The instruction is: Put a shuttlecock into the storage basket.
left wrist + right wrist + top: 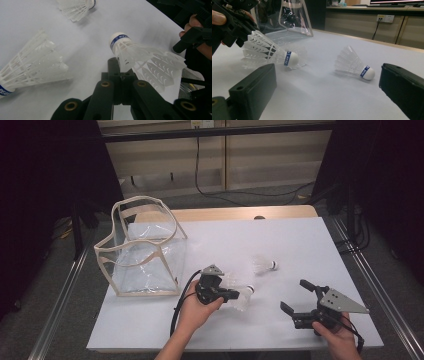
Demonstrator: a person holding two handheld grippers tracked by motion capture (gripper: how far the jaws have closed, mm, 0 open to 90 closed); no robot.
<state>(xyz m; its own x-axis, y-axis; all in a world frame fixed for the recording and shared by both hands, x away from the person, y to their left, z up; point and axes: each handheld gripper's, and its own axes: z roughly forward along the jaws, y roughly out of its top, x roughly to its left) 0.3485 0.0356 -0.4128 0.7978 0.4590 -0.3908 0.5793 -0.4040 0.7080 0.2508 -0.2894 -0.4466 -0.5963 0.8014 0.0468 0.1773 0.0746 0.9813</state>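
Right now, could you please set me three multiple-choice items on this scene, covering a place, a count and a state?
1. Where does the clear bag stand?
A. the table's left side
B. the right edge
C. the floor

2. How many shuttlecocks does the left gripper view show?
A. one
B. three
C. five

3. How is the left gripper?
A. open, holding nothing
B. shut on a shuttlecock's skirt
C. shut on the bag

Answers:
1 A, the high view shows it left of both hands.
2 B, the held shuttlecock, one at left, one at the top.
3 B, its jaws pinch the white skirt.
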